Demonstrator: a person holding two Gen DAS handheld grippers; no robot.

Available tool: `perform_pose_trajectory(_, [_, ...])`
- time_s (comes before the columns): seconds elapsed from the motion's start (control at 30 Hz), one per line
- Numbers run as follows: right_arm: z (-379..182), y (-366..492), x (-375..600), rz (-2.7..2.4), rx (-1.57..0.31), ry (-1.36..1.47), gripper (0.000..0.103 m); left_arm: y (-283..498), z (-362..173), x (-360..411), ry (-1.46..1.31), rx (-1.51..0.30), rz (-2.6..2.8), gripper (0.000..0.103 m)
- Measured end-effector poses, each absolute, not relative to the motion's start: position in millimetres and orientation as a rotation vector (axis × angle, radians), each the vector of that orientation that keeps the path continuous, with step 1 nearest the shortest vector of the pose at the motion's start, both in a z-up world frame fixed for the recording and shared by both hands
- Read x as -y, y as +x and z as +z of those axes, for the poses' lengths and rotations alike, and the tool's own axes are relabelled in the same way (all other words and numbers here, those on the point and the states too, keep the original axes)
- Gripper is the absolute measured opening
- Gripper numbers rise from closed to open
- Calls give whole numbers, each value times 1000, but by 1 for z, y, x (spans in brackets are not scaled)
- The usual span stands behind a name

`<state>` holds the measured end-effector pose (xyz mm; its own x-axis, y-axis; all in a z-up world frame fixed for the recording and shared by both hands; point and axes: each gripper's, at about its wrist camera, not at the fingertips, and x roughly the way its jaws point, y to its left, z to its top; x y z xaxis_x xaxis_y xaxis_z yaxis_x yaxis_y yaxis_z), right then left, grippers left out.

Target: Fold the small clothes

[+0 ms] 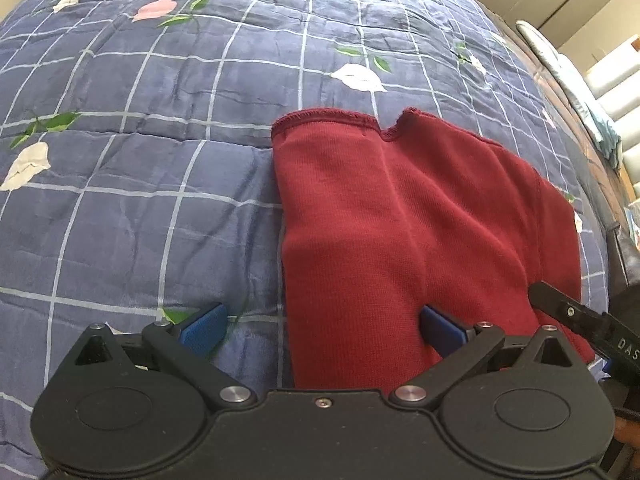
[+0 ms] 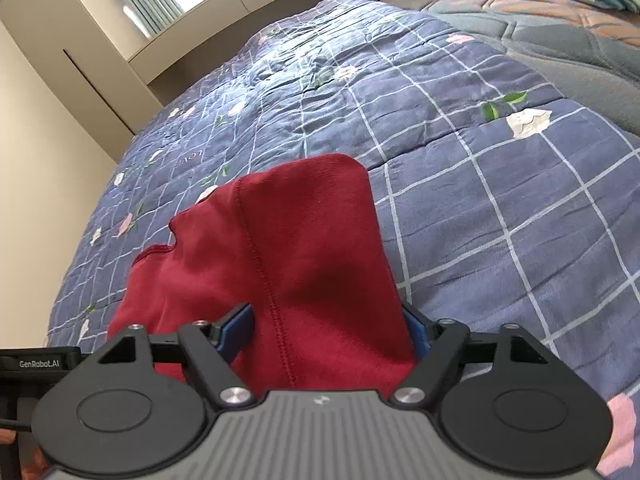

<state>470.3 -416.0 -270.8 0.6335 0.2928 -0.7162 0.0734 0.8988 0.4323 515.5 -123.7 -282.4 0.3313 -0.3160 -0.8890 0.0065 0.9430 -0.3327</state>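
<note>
A small dark red knit garment [image 1: 416, 216] lies on a blue checked quilt [image 1: 140, 184], partly folded, its hemmed edge at the far end. My left gripper [image 1: 320, 330] is open, its jaws wide apart over the garment's near left edge; the right blue pad [image 1: 442, 328] rests on the red fabric and the left pad [image 1: 204, 328] is over the quilt. In the right wrist view the garment [image 2: 304, 248] runs between the jaws of my right gripper [image 2: 328, 332], which is open around its near right part. The right gripper's finger [image 1: 568, 312] shows at the garment's right edge.
The quilt [image 2: 500, 200] covers the bed, printed with white and pink flowers. A grey and brown bedcover [image 2: 560, 28] lies beyond it at the right. Beige cabinets [image 2: 60, 92] and a window stand behind the bed. Part of the left gripper [image 2: 40, 362] shows at the left edge.
</note>
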Motion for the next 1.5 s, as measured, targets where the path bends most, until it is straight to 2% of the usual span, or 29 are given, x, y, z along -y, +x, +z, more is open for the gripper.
perform_pose_trajectory(0.17, [-274,466,413,98,-851,479,79,517,-281,126,-277,-1229,-235,101])
perform_pose_trajectory(0.27, [-274,464,412,77,-839,491,79,516,-279,125,-282,-1223,-264,96])
perform_pose_trajectory(0.33, [-271,463,408,67,-832,473,74,515,-278,126,-287,-1217,-293,90])
perform_pose_trajectory(0.4, [-268,460,403,65,-825,466,60,514,-277,126,-292,-1211,-319,83])
perform_pose_trajectory(0.43, [-265,458,401,63,-817,459,56,514,-277,126,-297,-1206,-336,78])
perform_pose_trajectory(0.47, [-262,456,398,48,-808,442,44,513,-276,126,-302,-1203,-349,76])
perform_pose_trajectory(0.5, [-258,454,395,30,-800,425,36,513,-276,126,-307,-1201,-355,73])
perform_pose_trajectory(0.57, [-250,450,390,13,-779,429,29,512,-274,126,-308,-1192,-368,65])
perform_pose_trajectory(0.63, [-239,445,380,12,-756,419,26,511,-270,123,-312,-1177,-376,46])
perform_pose_trajectory(0.7, [-228,441,370,18,-742,410,24,510,-265,119,-332,-1166,-393,35])
perform_pose_trajectory(0.73, [-222,439,365,31,-734,421,24,509,-261,116,-339,-1161,-403,31])
perform_pose_trajectory(0.83, [-202,433,347,62,-729,446,24,505,-248,109,-351,-1141,-426,28])
perform_pose_trajectory(1.0, [-190,426,317,140,-759,508,24,492,-215,82,-355,-1140,-419,29])
perform_pose_trajectory(1.23, [-209,429,276,213,-837,519,25,476,-193,21,-311,-1146,-324,29])
perform_pose_trajectory(1.27, [-215,430,273,206,-856,501,27,475,-196,14,-306,-1148,-314,29])
perform_pose_trajectory(1.37, [-233,433,273,123,-906,449,41,473,-213,-1,-327,-1174,-279,31])
perform_pose_trajectory(1.4, [-237,433,277,101,-917,441,48,473,-221,-4,-336,-1187,-266,33])
perform_pose_trajectory(1.5, [-237,431,289,90,-905,413,57,469,-235,-2,-324,-1204,-227,42])
